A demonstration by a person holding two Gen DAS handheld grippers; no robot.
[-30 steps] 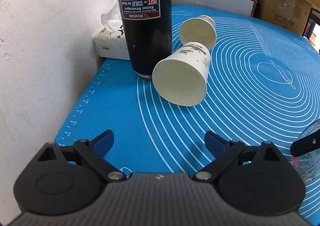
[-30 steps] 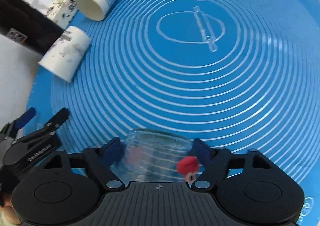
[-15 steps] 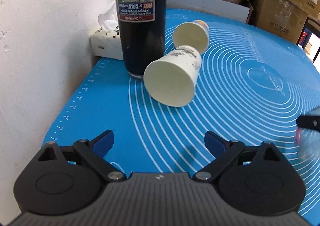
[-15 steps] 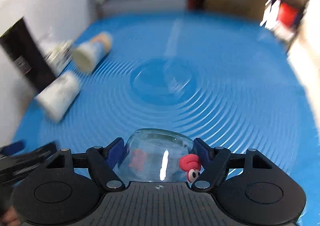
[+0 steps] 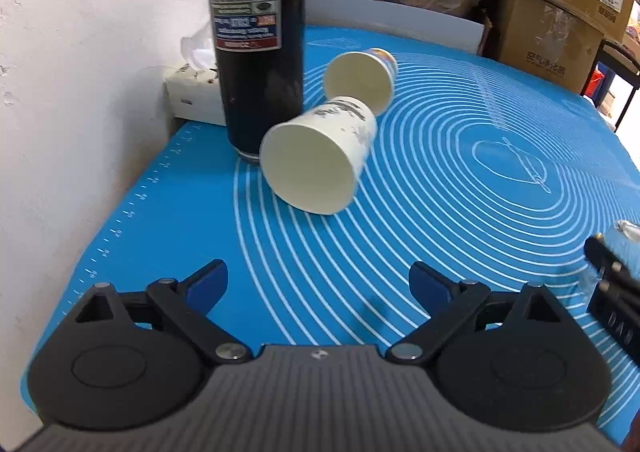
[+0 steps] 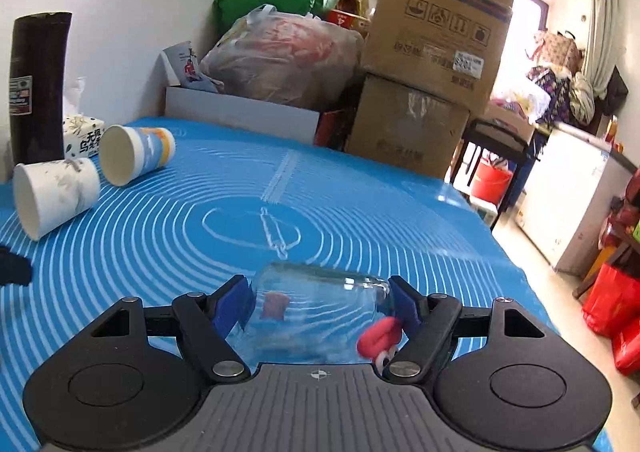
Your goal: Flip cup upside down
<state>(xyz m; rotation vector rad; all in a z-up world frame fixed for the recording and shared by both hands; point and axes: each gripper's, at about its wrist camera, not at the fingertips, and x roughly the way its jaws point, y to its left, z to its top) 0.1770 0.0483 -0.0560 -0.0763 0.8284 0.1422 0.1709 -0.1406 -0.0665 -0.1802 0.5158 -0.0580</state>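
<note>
My right gripper [image 6: 322,296] is shut on a clear glass cup [image 6: 312,316] with a red cartoon print, held between the blue pads just above the blue mat [image 6: 360,211]. My left gripper [image 5: 318,280] is open and empty, low over the mat [image 5: 460,211]. The right gripper's black edge [image 5: 616,292] shows at the far right of the left wrist view. A white paper cup [image 5: 320,159] lies on its side ahead of the left gripper, mouth toward me; it also shows in the right wrist view [image 6: 56,191].
A second paper cup [image 5: 362,79] with blue and orange print lies on its side behind the first [image 6: 136,155]. A tall black flask [image 5: 256,35] stands by the wall, with a tissue box [image 5: 192,95] behind it. Cardboard boxes [image 6: 432,63] and bags [image 6: 280,55] crowd the far edge.
My right gripper has tilted up from looking down at the mat to looking level across it, still holding the glass cup. The left gripper has drawn back slightly from the paper cups.
</note>
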